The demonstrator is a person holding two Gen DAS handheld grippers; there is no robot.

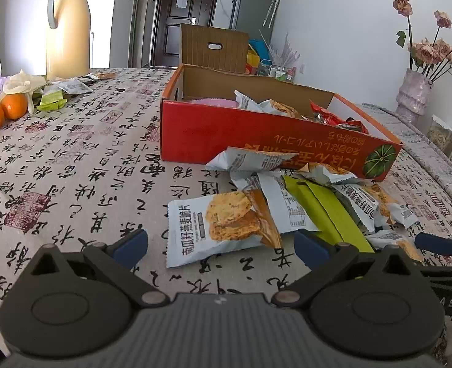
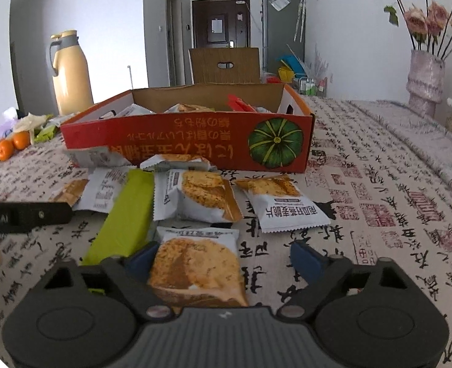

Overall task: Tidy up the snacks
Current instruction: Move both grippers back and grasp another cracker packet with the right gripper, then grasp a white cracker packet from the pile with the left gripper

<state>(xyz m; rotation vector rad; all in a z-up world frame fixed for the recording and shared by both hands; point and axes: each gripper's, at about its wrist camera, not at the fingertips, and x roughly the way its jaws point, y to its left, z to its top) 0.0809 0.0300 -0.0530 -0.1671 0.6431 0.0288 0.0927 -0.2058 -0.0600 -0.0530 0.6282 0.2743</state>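
A red cardboard box (image 1: 226, 132) (image 2: 189, 141) stands on the table and holds several snack packs. In front of it lie several white cracker packs and a green bar (image 1: 327, 211) (image 2: 124, 217). My left gripper (image 1: 219, 245) is open; one cracker pack (image 1: 219, 227) lies on the cloth between its fingertips. My right gripper (image 2: 222, 260) is open around another cracker pack (image 2: 195, 266) lying between its fingers. More packs (image 2: 195, 196) (image 2: 284, 202) lie just beyond. The right gripper's fingertip (image 1: 434, 243) shows at the right edge of the left wrist view.
A yellow thermos (image 1: 67, 27) (image 2: 71, 73), oranges (image 1: 3, 110) (image 2: 12, 144) and wrappers sit at the far left. A vase with dried roses (image 1: 413, 92) (image 2: 425, 79) stands at the right. A brown cardboard flap (image 1: 213, 49) rises behind the box.
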